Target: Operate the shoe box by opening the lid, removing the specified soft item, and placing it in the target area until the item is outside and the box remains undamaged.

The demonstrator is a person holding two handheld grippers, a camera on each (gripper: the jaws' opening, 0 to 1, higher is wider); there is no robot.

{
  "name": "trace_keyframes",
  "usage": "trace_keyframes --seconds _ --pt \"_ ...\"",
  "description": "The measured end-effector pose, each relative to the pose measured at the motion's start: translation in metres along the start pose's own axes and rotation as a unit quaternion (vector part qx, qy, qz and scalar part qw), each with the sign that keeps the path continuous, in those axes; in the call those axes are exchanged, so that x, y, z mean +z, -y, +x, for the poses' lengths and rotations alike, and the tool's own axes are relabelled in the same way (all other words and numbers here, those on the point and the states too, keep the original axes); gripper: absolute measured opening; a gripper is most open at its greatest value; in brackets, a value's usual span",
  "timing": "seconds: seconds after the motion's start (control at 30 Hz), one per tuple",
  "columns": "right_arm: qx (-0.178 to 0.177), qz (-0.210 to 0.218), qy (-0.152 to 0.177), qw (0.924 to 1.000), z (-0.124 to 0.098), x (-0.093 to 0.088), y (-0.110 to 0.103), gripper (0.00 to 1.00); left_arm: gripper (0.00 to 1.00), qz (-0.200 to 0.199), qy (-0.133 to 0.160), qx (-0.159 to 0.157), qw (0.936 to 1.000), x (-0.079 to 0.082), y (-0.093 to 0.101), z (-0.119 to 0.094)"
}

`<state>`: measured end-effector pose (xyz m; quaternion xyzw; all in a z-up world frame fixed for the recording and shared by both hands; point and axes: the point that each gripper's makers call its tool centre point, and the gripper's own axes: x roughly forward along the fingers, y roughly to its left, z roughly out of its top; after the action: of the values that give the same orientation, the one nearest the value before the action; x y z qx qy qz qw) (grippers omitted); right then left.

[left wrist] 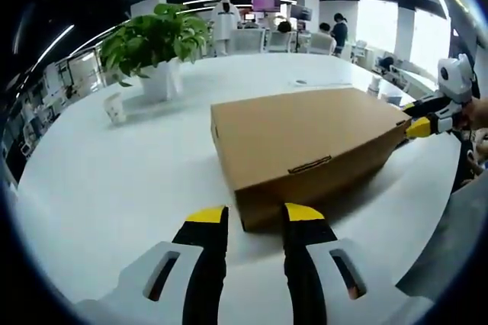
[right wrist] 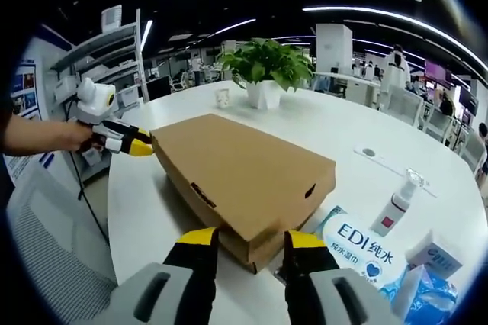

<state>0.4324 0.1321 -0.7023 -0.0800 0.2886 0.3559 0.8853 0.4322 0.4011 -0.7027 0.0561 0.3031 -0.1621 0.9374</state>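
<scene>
Brown cardboard shoe box (left wrist: 309, 149), flat and rectangular with its lid down, lies on the round white table (left wrist: 114, 188) between my two grippers. My left gripper (left wrist: 255, 217), black jaws tipped in yellow, stands spread apart at one corner of the box, its tips just beside the cardboard, clasping nothing. My right gripper (right wrist: 252, 239) is likewise parted, its jaws flanking the opposite near corner of the box (right wrist: 236, 176); whether the tips touch the cardboard I cannot tell. In the left gripper view the right gripper (left wrist: 427, 120) reaches the far end of the box from the right. In the right gripper view the left gripper (right wrist: 126, 139) meets the far corner.

A leafy green plant in a white pot (left wrist: 156, 54) stands further back on the table, with a small white cup (left wrist: 114, 107) near it. Beside the box in the right gripper view lie a blue-and-white tissue pack (right wrist: 358, 252) and a white pump bottle (right wrist: 396, 207).
</scene>
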Motion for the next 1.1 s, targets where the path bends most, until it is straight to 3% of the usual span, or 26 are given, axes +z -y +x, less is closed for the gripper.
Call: trace_keyframes --seconds 0.2,1.1 --pt "0.007 -0.005 0.002 1.0000 0.003 0.003 -0.004 0.31 0.26 0.007 0.006 -0.008 0.9999 0.005 0.003 0.001" --pt "-0.021 0.011 -0.005 0.9997 0.012 -0.010 -0.004 0.29 0.25 -0.004 -0.012 -0.011 0.9999 -0.004 0.001 0.014"
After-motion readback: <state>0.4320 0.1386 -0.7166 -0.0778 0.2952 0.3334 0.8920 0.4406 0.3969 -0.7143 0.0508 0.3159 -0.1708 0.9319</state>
